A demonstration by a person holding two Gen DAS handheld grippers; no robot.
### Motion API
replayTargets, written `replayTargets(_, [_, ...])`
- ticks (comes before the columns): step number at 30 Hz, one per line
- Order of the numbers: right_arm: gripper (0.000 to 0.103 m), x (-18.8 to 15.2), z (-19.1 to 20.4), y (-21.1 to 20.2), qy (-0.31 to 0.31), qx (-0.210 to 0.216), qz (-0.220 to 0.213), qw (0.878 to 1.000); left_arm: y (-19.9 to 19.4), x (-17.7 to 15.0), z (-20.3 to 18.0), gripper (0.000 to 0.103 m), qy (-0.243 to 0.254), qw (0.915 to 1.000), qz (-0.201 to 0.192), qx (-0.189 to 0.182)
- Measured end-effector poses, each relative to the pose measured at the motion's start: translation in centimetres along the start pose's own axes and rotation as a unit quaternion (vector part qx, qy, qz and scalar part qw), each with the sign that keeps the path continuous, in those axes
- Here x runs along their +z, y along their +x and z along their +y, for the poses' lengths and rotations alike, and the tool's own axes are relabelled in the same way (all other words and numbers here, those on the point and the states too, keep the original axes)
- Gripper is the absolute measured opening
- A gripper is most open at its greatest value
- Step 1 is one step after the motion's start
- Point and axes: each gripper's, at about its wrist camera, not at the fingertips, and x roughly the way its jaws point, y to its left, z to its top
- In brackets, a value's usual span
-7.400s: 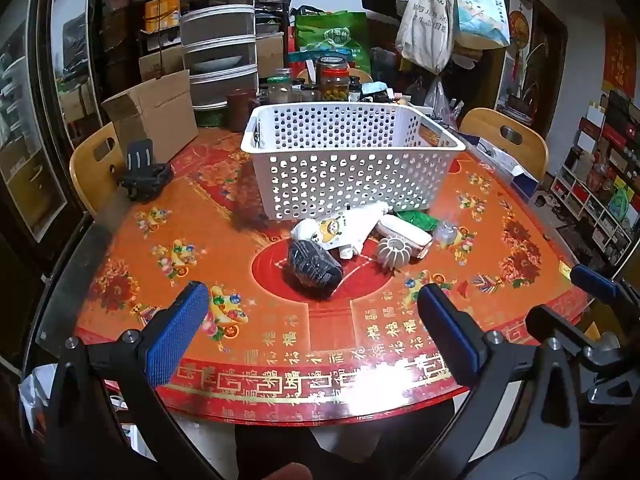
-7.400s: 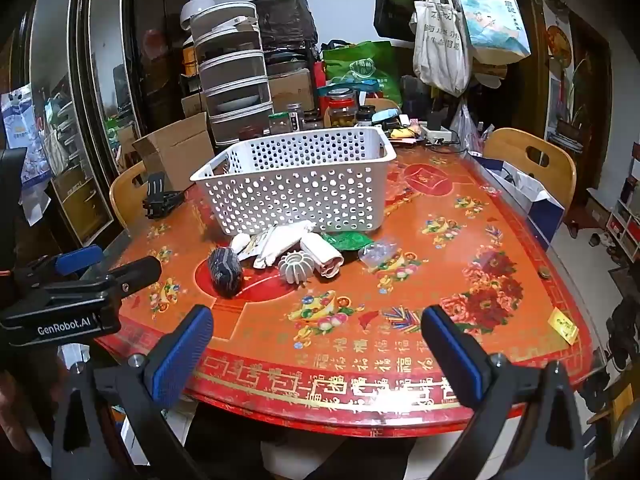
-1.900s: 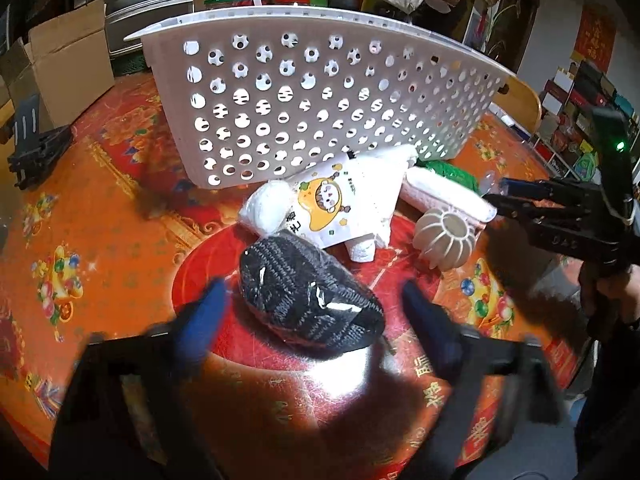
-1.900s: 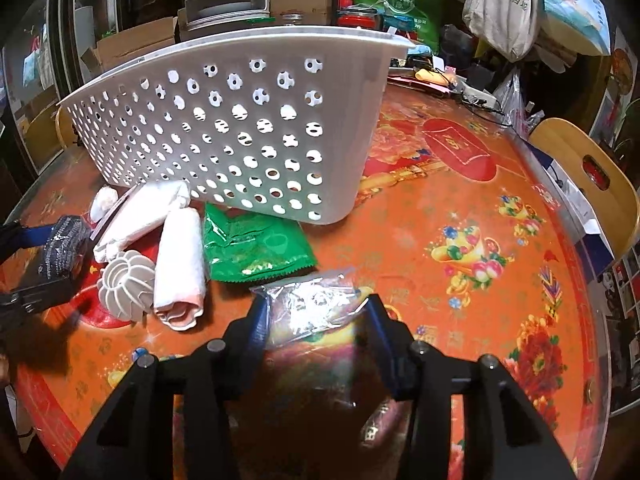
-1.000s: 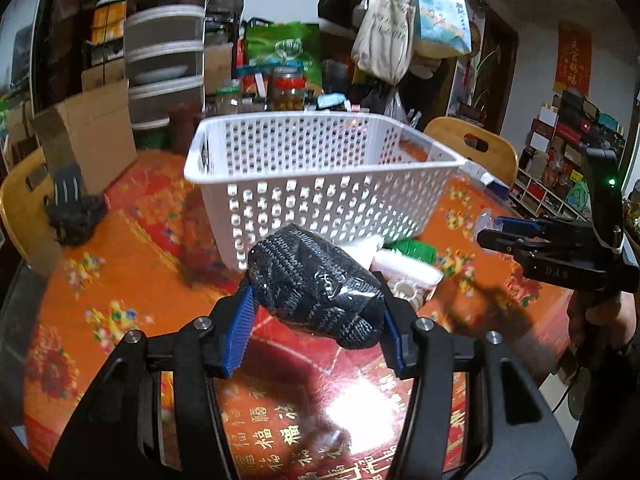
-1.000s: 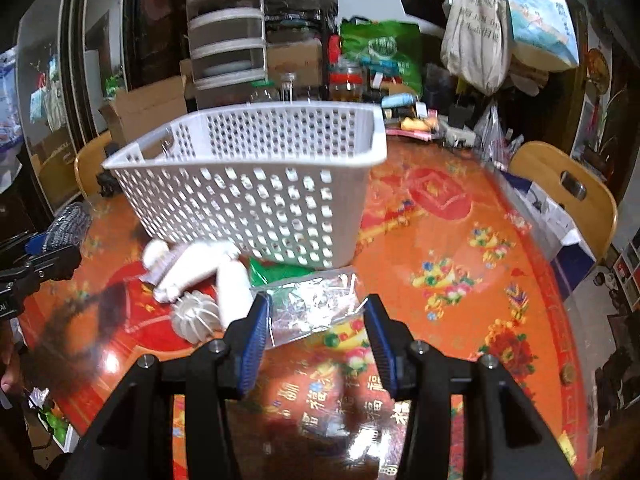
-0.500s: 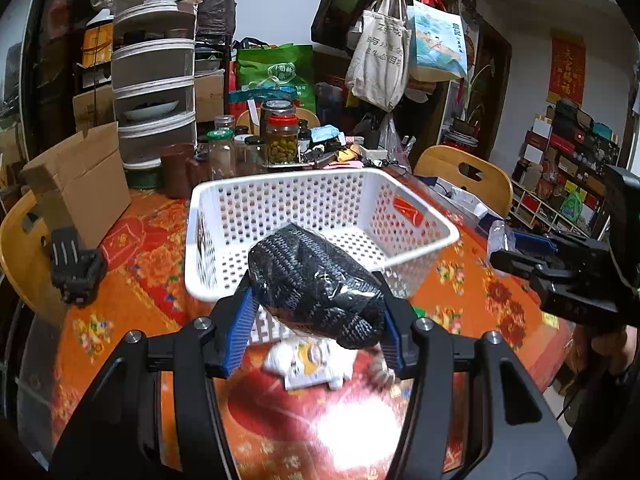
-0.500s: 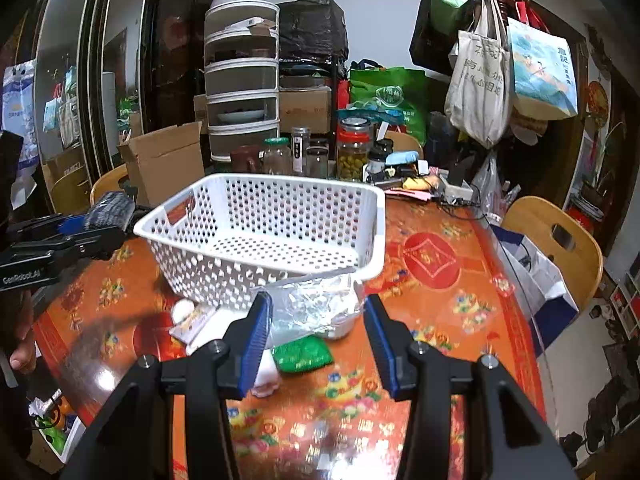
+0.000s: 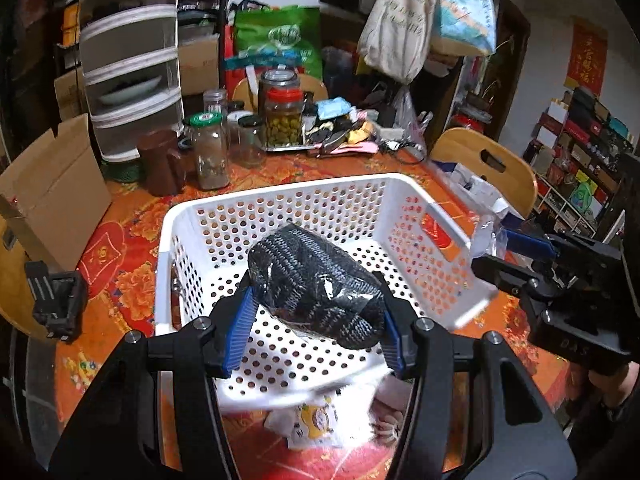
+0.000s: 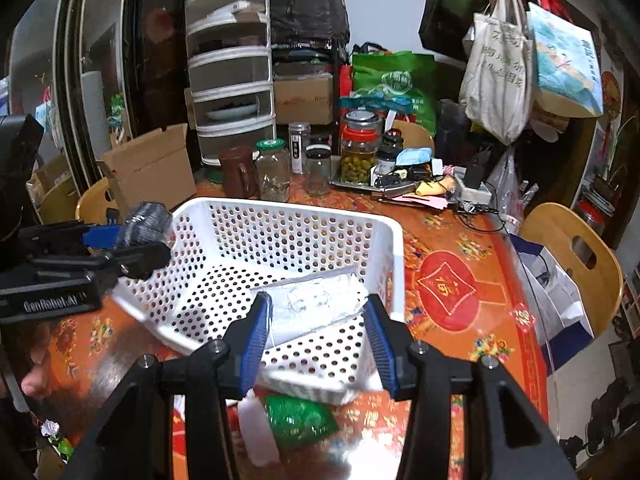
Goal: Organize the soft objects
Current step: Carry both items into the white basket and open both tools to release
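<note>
A dark knitted bundle wrapped in clear plastic [image 9: 316, 286] is squeezed between the blue pads of the left gripper [image 9: 314, 330], in the middle of the left wrist view. The bundle is held up in the air above the white plastic basket with round holes [image 9: 280, 208], which fills the middle of that frame. The same bundle [image 10: 146, 224] and left gripper [image 10: 120, 246] are seen at the left edge of the right wrist view, just over the basket's left rim.

A crinkly clear plastic bag with white stuff inside [image 10: 316, 306] is pinched between the pads of the right gripper [image 10: 318, 340], low in the middle of the right wrist view. The bag is held over the near right corner of the basket [image 10: 384, 236]. In the left wrist view, the right gripper [image 9: 516, 254] is seen at the right edge, with the bag [image 9: 486, 232] at its tip beside the basket's right rim.

A green shiny packet [image 10: 298, 420] and a white rolled cloth [image 10: 256, 428] are lying on the red flowery tablecloth [image 10: 460, 280], at the bottom of the frame, just in front of the basket. A white cloth with a yellow cartoon picture [image 9: 314, 426] is seen below the basket in the left wrist view.
</note>
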Motion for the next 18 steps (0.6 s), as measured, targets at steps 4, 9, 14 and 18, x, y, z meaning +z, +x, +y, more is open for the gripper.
replayTargets(4, [0.047,1.6,-0.3,3.8,0.016,0.01,0.042,0.999,5.0,1.8,1.1,0.052,-0.02,0.9977,0.063,0.014])
replayTargets(9, [0.047,2.6,-0.5,10.0,0.024,0.008,0.124,0.992,10.6,2.7,2.6,0.052,-0.047,0.9876,0.145,0.039])
replayTargets(14, [0.048,2.6,-0.2,13.8,0.013,-0.014,0.18,0.983,15.2,2.7,3.1,0.052,-0.046,0.9714,0.225,0.06])
replayTargets(18, [0.048,2.8,0.1,14.3,0.003,-0.017,0.194,0.981,16.3,2.2,3.4,0.052,-0.043,0.9676,0.239,0.068])
